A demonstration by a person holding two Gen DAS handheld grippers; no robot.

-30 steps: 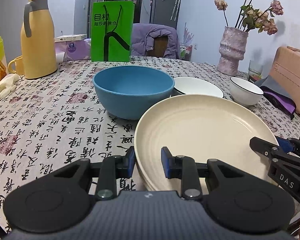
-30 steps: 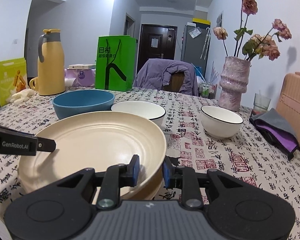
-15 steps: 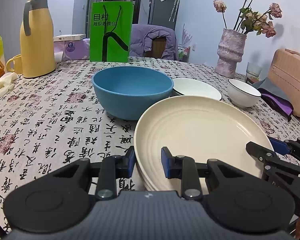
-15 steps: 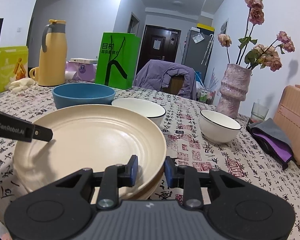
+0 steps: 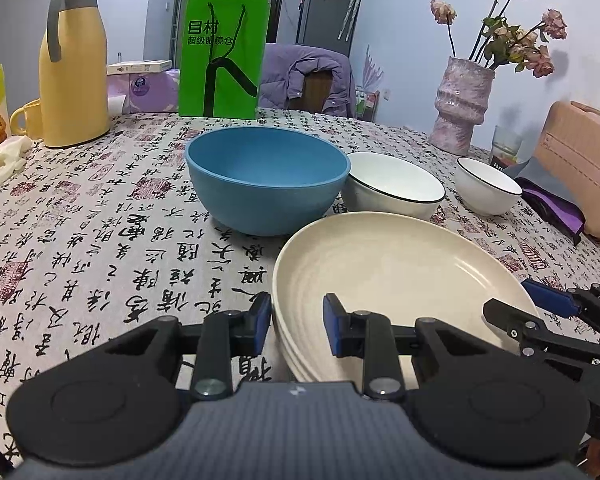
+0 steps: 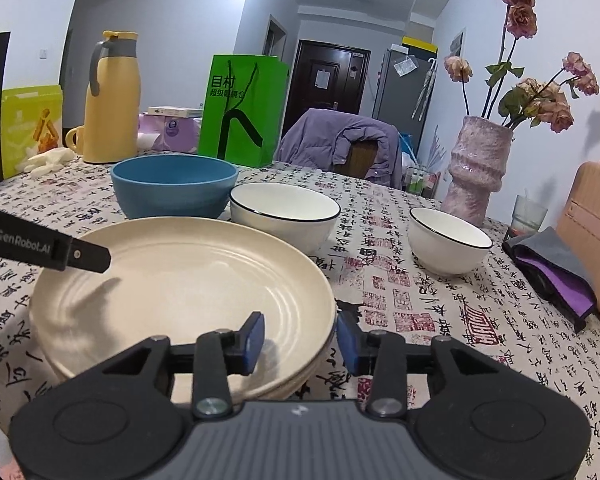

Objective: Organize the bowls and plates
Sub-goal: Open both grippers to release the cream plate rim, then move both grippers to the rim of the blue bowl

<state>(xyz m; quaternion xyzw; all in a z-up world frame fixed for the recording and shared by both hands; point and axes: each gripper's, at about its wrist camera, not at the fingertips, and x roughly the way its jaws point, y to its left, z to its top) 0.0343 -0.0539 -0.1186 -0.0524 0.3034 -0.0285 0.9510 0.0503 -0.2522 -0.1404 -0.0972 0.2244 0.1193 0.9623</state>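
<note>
The rim of the round cream plate stack (image 5: 388,264) is straddled, not pinched, by the half-open left gripper (image 5: 294,324) and right gripper (image 6: 300,342).

We see a cream plate (image 5: 384,276) with a smooth, faintly glossy face and fine raised rings. The blue bowl (image 5: 266,190) looks matt, like plastic. Both white bowls (image 6: 286,212) (image 6: 448,240) look like glazed, shiny ceramic with thin dark rims. The tablecloth (image 5: 80,240) is printed woven cloth, matt. The vase (image 6: 478,170) has a rough, speckled, slightly glossy surface. The green bag (image 5: 222,56) looks like smooth paper. Our left gripper (image 5: 296,322) and right gripper (image 6: 300,342) are matt black plastic with blue rubbery pads (image 5: 334,320) and metal screws.
</note>
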